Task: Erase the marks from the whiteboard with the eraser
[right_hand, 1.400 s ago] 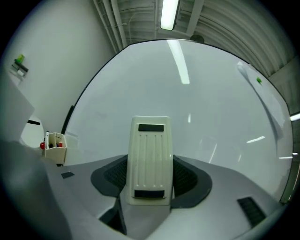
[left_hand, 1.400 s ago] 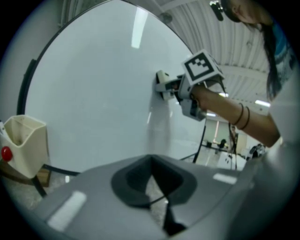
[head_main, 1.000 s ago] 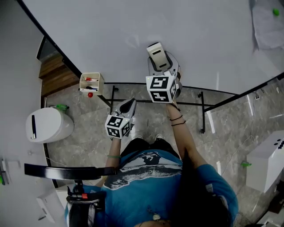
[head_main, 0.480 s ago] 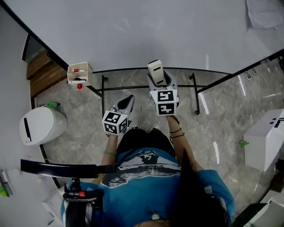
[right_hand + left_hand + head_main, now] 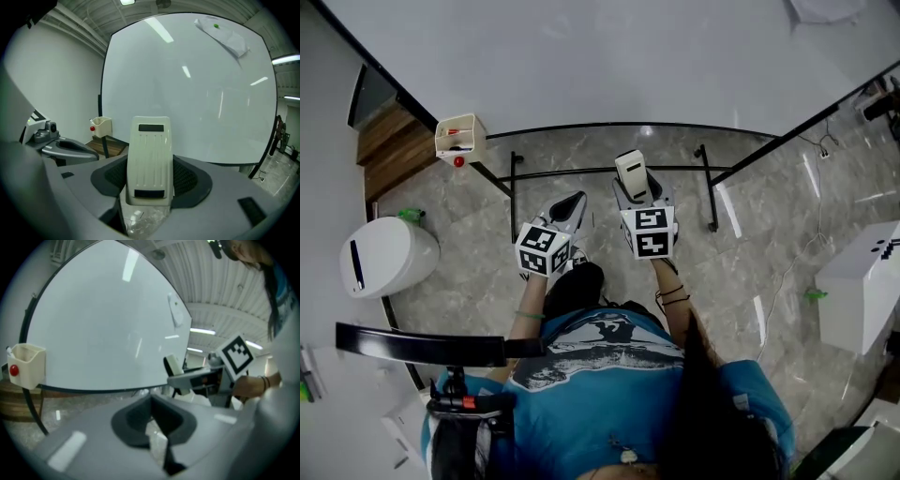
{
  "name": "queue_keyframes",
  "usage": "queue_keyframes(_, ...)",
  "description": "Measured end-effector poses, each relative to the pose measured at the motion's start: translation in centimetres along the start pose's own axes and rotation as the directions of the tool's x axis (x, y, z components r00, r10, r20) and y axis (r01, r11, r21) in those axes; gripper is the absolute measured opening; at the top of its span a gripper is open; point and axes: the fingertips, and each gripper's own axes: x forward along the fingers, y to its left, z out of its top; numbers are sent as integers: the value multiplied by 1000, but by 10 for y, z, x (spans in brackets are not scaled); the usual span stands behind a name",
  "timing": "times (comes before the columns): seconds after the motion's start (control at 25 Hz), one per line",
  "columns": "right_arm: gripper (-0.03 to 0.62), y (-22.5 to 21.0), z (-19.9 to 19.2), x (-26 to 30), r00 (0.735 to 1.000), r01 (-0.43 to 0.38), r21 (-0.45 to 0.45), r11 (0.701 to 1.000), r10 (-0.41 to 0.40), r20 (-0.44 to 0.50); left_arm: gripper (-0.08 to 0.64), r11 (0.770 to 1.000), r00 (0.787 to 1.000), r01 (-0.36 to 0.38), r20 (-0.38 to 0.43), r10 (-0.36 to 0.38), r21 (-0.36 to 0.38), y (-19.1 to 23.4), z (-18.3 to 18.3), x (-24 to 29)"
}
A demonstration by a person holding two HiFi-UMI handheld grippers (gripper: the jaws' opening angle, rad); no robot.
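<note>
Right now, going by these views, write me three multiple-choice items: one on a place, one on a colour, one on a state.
1. Where does the marker holder sit?
A. At the whiteboard's lower left edge
B. On the floor
C. On a gripper

2. What colour is the eraser?
A. Blue
B. Cream
C. Red

3. How is the left gripper?
A. Wide open
B. Shut on the eraser
C. Shut, empty

Answers: 1 A, the holder hangs at the board's frame. 2 B, the right gripper view shows its cream body. 3 C, its jaws meet with nothing between them.
</note>
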Motion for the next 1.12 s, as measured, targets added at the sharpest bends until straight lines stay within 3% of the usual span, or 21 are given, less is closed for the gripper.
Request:
queue_keyframes(0.12,264,1,-31,-40,1000,-10,4,1000,10,-27,5,1000,1000,-3,4,3,2,-39,-10,-11)
queue_keyframes(0.36,264,13,-89,-122,997,-53,17,998,54,-58,3,998,1000,20,-8,-21,-65,-123,-49,-35)
queue_keyframes(0.64,264,23,-152,-206,992,-95,49,994,98,-79,5,998,997,28,-73,-32,-51,-225,-103,-78)
queue_keyframes(1.12,264,41,-174,-248,986,-145,76,986,151,-75,3,999,996,-38,-77,35,-32,-251,-113,-115)
